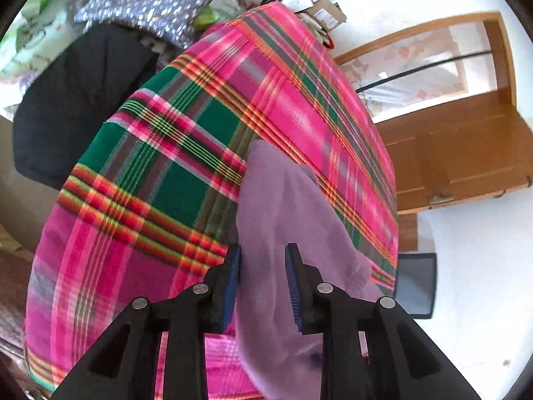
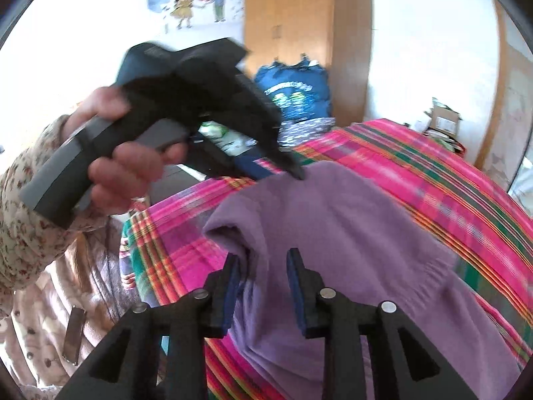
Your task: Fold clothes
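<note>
We hold both hand-held grippers spread over the purple garment [image 2: 349, 233], which lies on the pink plaid blanket [image 1: 166, 166] near its front edge. Neither the left hand-held gripper [image 1: 263, 253] nor the right hand-held gripper [image 2: 263, 260] pinches it.

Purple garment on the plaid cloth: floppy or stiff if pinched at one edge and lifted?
Likely floppy: the purple garment lies in soft folds on the plaid cloth. Probably light, with a fuzzy knit look, so unlikely to slip. It would drape, not hold shape.
</note>
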`<state>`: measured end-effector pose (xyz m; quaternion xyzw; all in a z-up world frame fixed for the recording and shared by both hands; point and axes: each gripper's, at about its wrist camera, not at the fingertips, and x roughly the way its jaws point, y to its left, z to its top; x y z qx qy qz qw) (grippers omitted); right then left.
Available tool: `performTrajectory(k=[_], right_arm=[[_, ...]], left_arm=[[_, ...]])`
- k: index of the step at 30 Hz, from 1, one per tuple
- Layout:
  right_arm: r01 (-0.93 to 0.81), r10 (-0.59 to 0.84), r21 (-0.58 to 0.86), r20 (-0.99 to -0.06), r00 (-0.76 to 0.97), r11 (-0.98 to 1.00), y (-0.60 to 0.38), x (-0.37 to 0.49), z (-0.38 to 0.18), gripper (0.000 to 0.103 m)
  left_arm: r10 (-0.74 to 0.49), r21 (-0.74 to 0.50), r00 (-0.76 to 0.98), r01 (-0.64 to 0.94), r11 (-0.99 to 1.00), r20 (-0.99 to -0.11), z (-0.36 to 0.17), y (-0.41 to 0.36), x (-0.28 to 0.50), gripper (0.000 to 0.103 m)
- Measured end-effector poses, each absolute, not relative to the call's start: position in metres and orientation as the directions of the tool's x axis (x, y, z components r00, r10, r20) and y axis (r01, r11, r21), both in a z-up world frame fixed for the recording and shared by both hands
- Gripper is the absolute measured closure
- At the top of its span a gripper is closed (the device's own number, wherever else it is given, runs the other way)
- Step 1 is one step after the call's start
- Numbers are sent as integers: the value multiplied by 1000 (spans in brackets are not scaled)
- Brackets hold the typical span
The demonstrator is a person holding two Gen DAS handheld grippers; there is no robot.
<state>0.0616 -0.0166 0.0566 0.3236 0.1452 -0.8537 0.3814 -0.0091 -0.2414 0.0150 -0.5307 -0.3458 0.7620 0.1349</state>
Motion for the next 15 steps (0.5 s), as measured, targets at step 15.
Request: performTrajectory(k=[15], right_arm=[[303, -250, 37, -667, -702, -952, 169, 54, 65, 72]], left_arm=[[470, -592, -469, 153, -791, -748, 46, -234, 34, 59]])
